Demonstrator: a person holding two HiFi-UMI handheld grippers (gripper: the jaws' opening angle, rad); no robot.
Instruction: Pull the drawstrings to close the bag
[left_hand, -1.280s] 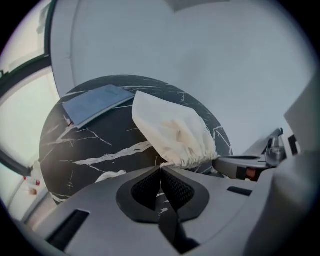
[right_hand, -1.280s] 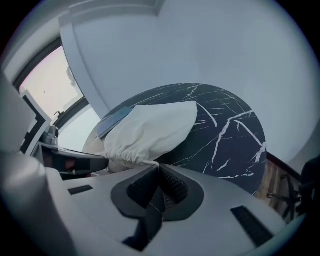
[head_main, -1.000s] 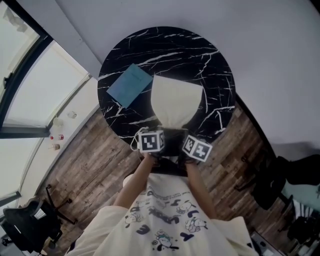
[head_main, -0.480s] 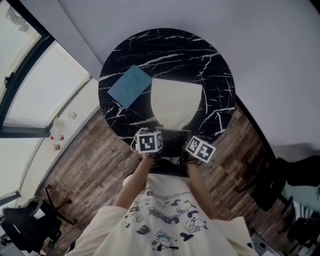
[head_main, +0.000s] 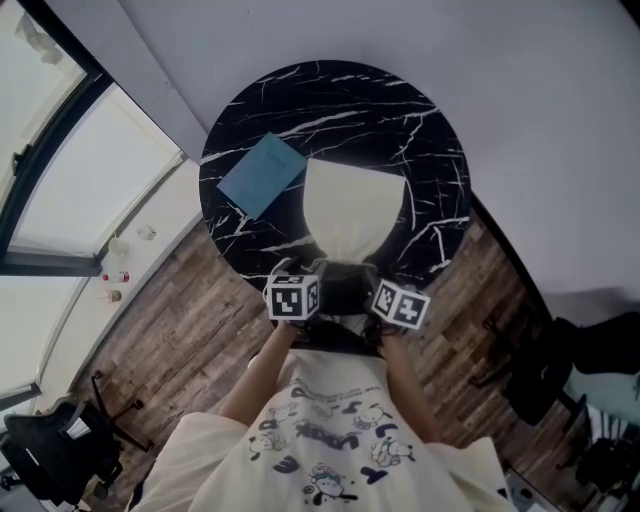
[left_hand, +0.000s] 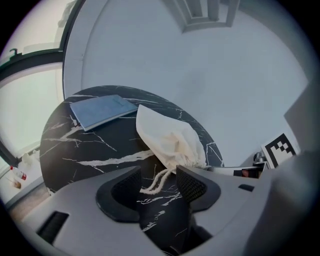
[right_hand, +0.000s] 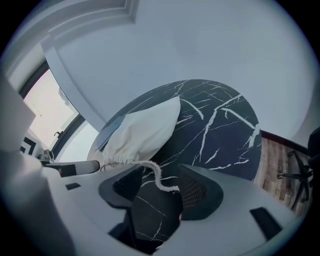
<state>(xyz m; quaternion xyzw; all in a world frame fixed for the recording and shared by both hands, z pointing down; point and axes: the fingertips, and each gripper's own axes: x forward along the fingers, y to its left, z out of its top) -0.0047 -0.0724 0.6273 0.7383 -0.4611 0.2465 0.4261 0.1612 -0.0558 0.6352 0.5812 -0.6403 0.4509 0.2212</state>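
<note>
One cream bag (head_main: 352, 210) lies on the single round marble table (head_main: 420, 110), with one blue notebook (head_main: 262, 175) just beside the bag's left. Two grippers sit at the bag's gathered neck. The left gripper (left_hand: 159, 176) and right gripper (right_hand: 162, 182) are both opening their jaws. The left drawstring (left_hand: 155, 182) and right drawstring (right_hand: 156, 176) each lie loose between a pair, unpinched.

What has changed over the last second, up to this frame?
Both grippers let go. The left gripper has its jaws opening, with the left drawstring lying slack between them. The right gripper is opening too, with the right drawstring loose between its jaws. Both edged back toward the person. The bag, cinched at its mouth, the blue book and the table stayed put.
</note>
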